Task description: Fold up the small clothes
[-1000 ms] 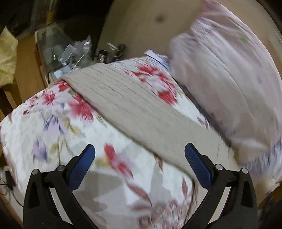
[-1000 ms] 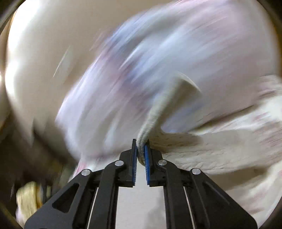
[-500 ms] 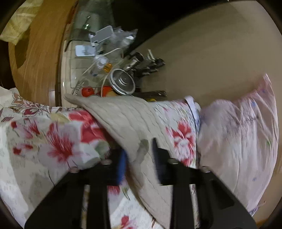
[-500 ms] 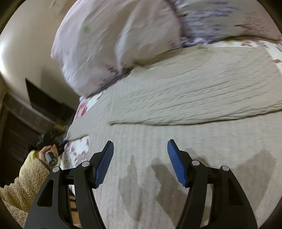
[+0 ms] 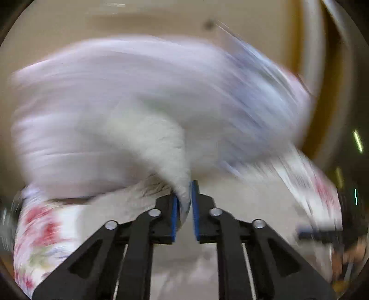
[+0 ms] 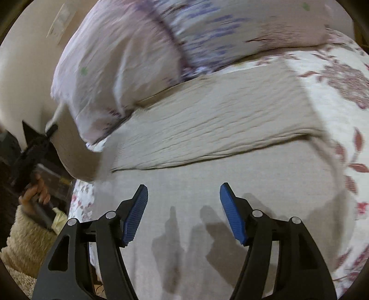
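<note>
A beige knitted garment lies spread on the floral bedspread, with one part folded over along a crease across the middle. My right gripper is open and empty, just above the garment's near part. My left gripper is shut on a corner of the beige garment and lifts it; that view is heavily blurred. The left gripper also shows in the right wrist view, at the garment's left edge.
Pale lilac pillows lie against the wall behind the garment and also fill the left wrist view. The bed's left edge drops off beside a dark bedside area. A wall socket is at the upper left.
My left gripper has closed on the garment's corner and swung up with it. My right gripper let go of the garment a second ago, stays open, and has shifted slightly.
</note>
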